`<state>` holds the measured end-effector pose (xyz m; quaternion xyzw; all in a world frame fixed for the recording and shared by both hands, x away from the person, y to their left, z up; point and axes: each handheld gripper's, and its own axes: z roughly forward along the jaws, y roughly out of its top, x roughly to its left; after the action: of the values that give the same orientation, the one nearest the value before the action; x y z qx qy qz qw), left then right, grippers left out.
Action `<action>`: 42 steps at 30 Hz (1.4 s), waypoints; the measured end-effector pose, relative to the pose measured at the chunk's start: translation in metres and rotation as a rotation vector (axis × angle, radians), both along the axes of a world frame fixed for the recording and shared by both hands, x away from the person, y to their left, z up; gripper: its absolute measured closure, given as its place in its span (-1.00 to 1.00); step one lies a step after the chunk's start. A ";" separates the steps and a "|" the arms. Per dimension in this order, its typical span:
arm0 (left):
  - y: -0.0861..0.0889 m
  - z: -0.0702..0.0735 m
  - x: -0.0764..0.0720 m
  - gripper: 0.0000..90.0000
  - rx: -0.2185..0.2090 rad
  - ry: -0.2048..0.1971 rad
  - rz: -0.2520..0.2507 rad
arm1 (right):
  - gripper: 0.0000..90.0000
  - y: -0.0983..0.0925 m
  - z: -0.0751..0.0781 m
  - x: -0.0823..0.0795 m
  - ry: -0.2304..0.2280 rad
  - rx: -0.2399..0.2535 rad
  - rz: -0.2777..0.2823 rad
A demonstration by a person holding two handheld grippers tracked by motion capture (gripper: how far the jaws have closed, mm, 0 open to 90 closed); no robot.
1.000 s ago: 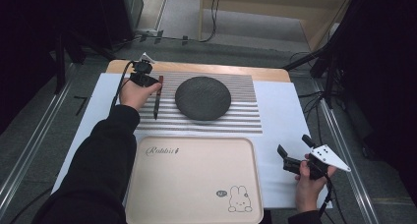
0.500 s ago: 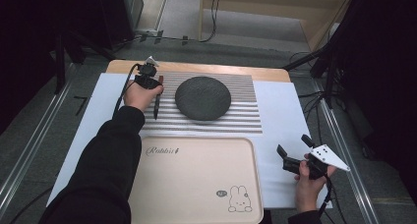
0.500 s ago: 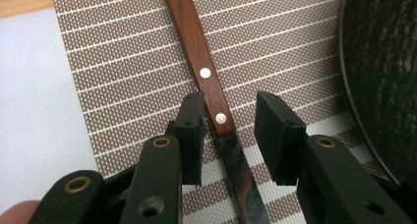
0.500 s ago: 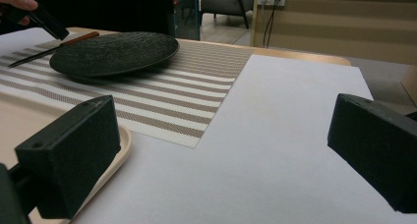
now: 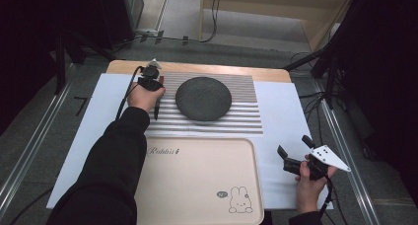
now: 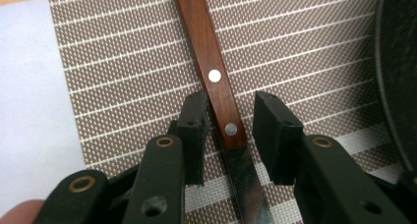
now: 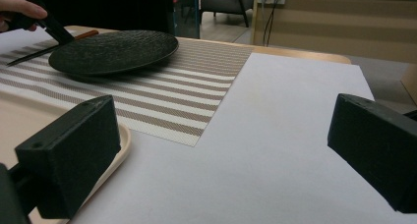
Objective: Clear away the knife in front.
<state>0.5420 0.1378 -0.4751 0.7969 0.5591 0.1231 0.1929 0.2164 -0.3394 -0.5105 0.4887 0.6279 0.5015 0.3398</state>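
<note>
Now lowered onto the striped placemat (image 5: 236,117), the left gripper (image 6: 231,130) straddles the knife (image 6: 216,86) left of the dark plate (image 5: 203,98) with spread jaws, poised to pinch, while the right gripper (image 5: 291,160) idles, jaws spread, at the desk's near right.

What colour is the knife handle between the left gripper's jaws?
The knife handle is reddish-brown wood with two silver rivets, clearest in the left gripper view.

- Table (image 5: 276,116) evenly lit from above; surroundings fall into darkness.
- Blade (image 6: 246,184) shows glare.
- Near jaws look soft and blurred in both gripper views.
</note>
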 end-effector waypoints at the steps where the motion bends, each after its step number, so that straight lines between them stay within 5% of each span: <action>1: -0.001 0.000 0.000 0.50 0.009 -0.003 -0.002 | -1.00 0.000 0.000 0.000 0.001 0.003 0.000; 5: -0.001 0.000 -0.001 0.69 0.017 -0.009 -0.018 | -1.00 0.000 -0.001 0.000 0.006 0.004 -0.002; 26: 0.004 0.009 -0.006 0.71 -0.019 -0.025 -0.019 | -1.00 -0.002 -0.001 0.001 0.008 0.007 -0.001; 42: -0.001 0.027 -0.021 0.70 -0.039 -0.056 -0.101 | -1.00 -0.001 0.000 0.000 0.001 0.012 0.006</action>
<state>0.5205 0.1372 -0.4481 0.8165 0.5148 0.1247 0.2299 0.2167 -0.3404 -0.5107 0.4889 0.6266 0.5061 0.3350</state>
